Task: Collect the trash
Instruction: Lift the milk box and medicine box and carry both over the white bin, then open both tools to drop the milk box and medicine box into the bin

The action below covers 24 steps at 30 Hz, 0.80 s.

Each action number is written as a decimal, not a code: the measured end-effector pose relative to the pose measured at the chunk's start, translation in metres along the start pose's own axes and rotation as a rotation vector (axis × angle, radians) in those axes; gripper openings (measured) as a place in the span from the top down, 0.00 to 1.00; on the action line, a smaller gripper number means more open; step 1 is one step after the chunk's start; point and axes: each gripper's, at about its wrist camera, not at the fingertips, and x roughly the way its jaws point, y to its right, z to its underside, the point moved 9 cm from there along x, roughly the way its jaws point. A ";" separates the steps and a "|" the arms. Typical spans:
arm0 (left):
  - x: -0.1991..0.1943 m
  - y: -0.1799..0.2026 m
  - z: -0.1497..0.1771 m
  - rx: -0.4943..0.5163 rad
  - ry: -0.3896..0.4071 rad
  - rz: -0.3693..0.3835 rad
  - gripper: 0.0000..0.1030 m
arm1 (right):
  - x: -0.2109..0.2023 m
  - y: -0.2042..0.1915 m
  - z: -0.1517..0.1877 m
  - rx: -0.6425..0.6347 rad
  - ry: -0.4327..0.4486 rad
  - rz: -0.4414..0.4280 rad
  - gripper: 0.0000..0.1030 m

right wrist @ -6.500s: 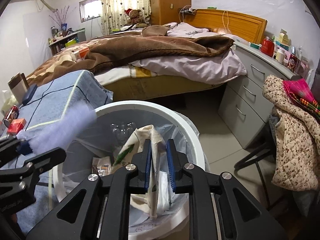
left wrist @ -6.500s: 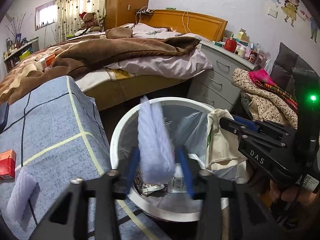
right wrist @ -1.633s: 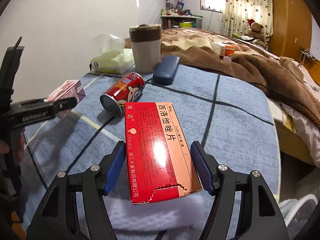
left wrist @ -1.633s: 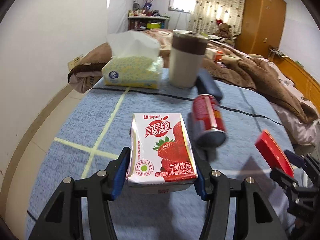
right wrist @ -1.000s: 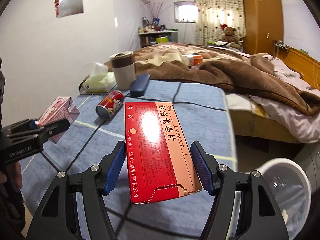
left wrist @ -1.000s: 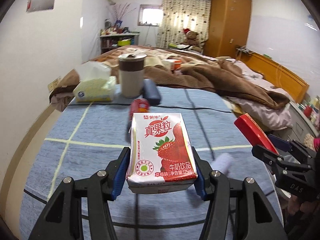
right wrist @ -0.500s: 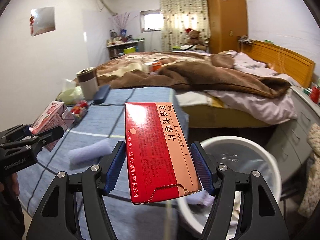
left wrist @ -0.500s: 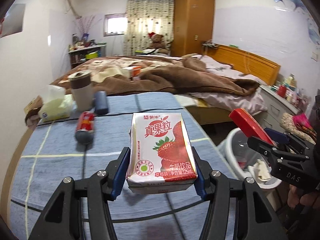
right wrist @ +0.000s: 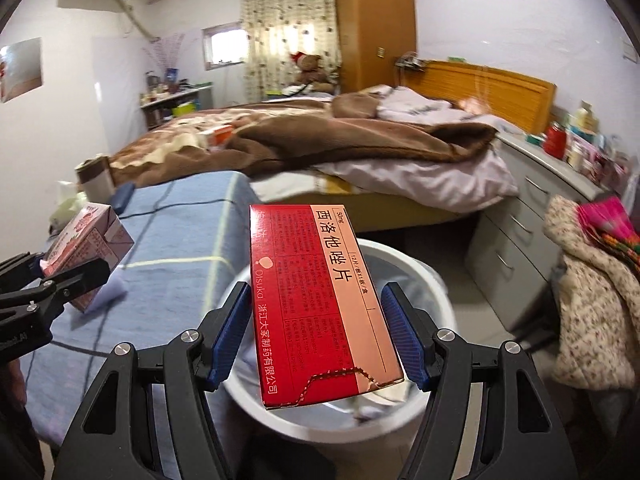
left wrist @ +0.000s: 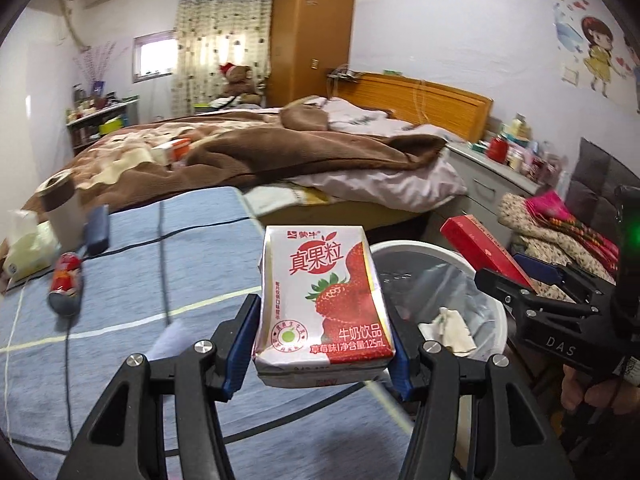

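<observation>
My left gripper [left wrist: 320,344] is shut on a strawberry milk carton [left wrist: 324,304] and holds it in the air at the table's right edge. The carton also shows in the right wrist view [right wrist: 86,248]. My right gripper [right wrist: 320,336] is shut on a red medicine box [right wrist: 320,300] and holds it over the white trash bin [right wrist: 432,276]. The red box [left wrist: 480,252] and the bin [left wrist: 492,316] also show in the left wrist view, to the right of the carton. The bin is lined with a clear bag and holds crumpled trash [left wrist: 448,328].
A blue checked table [left wrist: 160,272] carries a red can [left wrist: 66,280] lying on its side, a dark case [left wrist: 98,228], a tissue pack [left wrist: 28,248] and a cup [left wrist: 60,204]. A bed [left wrist: 280,152] stands behind. Grey drawers [right wrist: 524,228] and a chair piled with clothes [right wrist: 596,292] stand right.
Both grippers have swung right, away from the table's items toward the bin. The red box now hangs over the bin opening. The carton is nearer the bin's rim.
</observation>
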 end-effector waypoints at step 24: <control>0.082 0.091 0.015 0.119 -0.155 0.112 0.43 | 0.027 0.055 0.020 0.058 -0.080 0.073 0.33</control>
